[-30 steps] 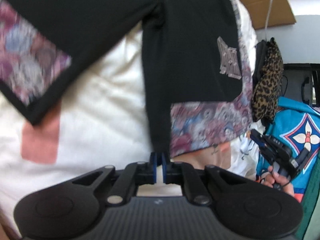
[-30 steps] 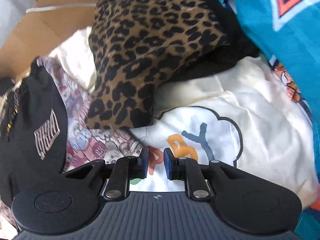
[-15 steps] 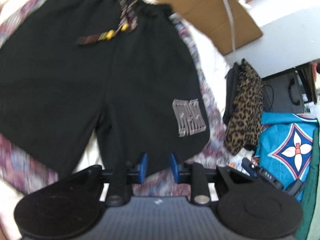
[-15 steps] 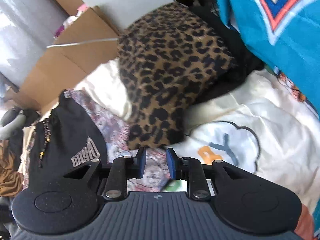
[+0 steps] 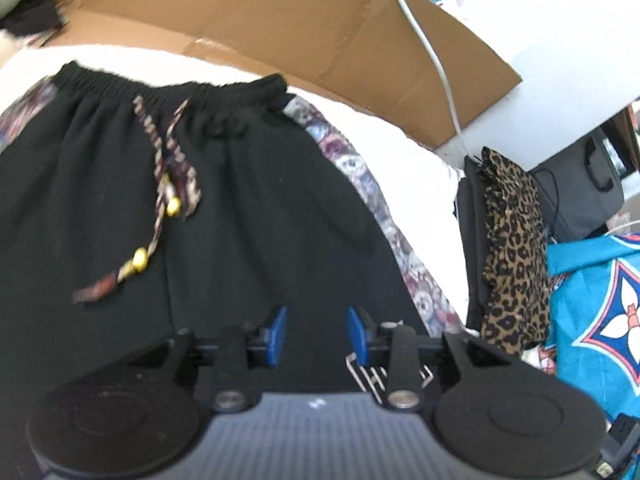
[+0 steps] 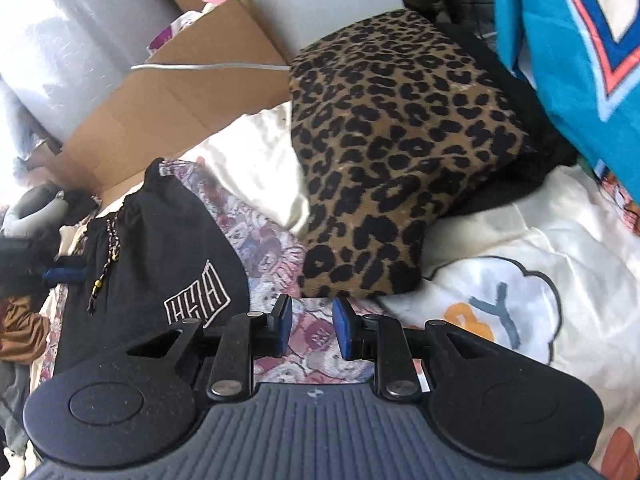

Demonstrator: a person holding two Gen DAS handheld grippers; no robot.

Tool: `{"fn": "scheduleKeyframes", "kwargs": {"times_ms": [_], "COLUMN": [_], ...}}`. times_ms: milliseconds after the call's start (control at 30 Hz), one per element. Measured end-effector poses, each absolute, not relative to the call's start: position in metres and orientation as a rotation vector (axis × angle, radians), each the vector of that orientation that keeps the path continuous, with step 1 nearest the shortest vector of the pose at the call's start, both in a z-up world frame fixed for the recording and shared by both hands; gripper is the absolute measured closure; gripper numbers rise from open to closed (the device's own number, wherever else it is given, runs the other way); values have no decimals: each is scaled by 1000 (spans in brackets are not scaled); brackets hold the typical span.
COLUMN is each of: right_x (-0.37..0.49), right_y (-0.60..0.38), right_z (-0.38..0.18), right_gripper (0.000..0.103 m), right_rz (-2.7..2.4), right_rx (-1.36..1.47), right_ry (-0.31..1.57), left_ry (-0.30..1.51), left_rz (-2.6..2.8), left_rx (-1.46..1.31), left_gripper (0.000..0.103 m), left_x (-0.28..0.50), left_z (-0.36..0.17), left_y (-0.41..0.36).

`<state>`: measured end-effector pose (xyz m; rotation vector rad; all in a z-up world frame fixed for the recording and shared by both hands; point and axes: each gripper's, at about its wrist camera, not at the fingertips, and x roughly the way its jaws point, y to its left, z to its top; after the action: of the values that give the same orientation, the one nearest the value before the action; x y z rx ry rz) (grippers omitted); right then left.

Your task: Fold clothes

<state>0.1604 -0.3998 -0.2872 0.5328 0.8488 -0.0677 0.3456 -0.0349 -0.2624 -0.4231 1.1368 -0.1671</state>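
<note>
Both claws empty, shorts (image 5: 248, 220) beneath left claw (image 5: 316, 334) (spread)

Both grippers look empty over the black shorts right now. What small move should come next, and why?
Probably bring the left gripper down to pinch the black drawstring shorts at the near hem. Its jaws stand open with nothing between them, and the shorts lie spread flat, waistband away, not yet folded. The right gripper is open too, beside the shorts over the patterned cloth.
</note>
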Motion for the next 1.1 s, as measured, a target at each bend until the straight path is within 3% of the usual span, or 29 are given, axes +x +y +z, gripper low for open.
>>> {"fn": "scheduleKeyframes", "kwargs": {"times_ms": [600,1100], "right_x": [233,262], "right_y": [-362,-361], "right_z": [-313,-337], "right_gripper": [75,76], "right_rz": [-18,-38], "right_rx": [441,408], "right_ry": [848,899], "left_ry": [1087,1113], "left_rz": [-347,-398], "left_rx": [-234,145], "left_gripper": [65,66], "left_x": [463,479], "left_z": [-290,-342], "left_y": [-88,-149]}}
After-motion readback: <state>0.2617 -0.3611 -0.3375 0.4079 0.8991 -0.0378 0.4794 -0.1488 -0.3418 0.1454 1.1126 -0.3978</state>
